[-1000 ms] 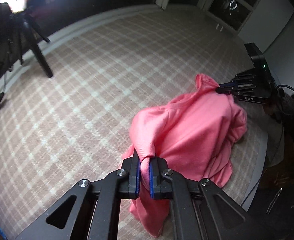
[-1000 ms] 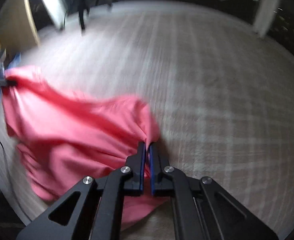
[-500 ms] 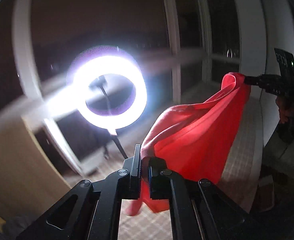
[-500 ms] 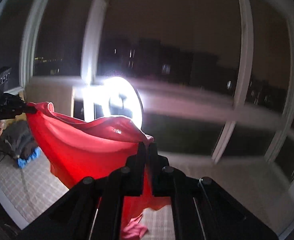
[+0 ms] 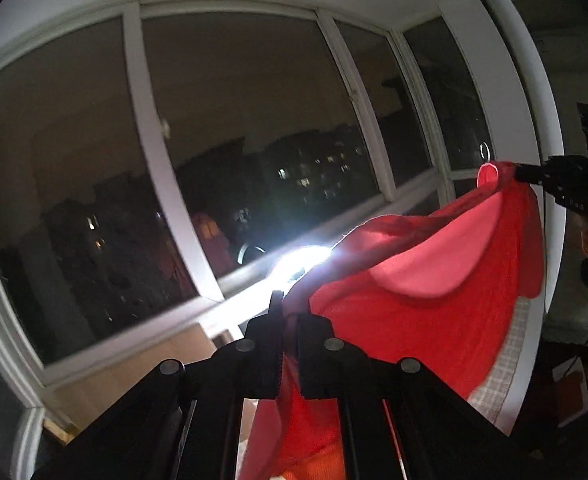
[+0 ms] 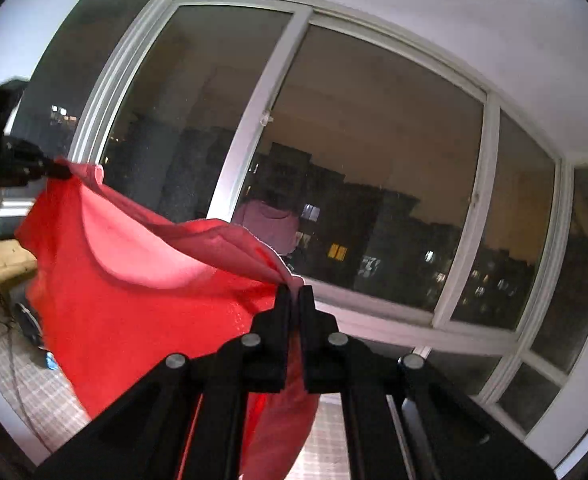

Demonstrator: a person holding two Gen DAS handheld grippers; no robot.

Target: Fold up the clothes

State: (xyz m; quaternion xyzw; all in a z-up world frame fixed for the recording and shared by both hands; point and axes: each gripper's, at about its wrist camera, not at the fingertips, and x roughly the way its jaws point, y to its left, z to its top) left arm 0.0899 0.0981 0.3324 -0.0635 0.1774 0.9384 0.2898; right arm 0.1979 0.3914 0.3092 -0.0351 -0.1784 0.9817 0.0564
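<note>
A red-pink garment (image 5: 406, 300) hangs stretched in the air between my two grippers. My left gripper (image 5: 289, 312) is shut on one top corner of it. My right gripper (image 6: 296, 296) is shut on the other top corner of the garment (image 6: 141, 300). Each gripper shows in the other's view: the right one at the far right of the left wrist view (image 5: 534, 174), the left one at the far left of the right wrist view (image 6: 49, 170). The cloth sags between them and its lower part hangs down out of view.
Both cameras point up at a big white-framed window (image 6: 249, 140) with a dark city outside. A bright ring light (image 5: 298, 264) glares behind the cloth. Checked carpet (image 6: 21, 384) lies below, with a cable and a cardboard box (image 6: 9, 260) at the left.
Both grippers have lifted the garment off the checked carpet and high into the air, spreading it between them. The cameras now look up at the window.
</note>
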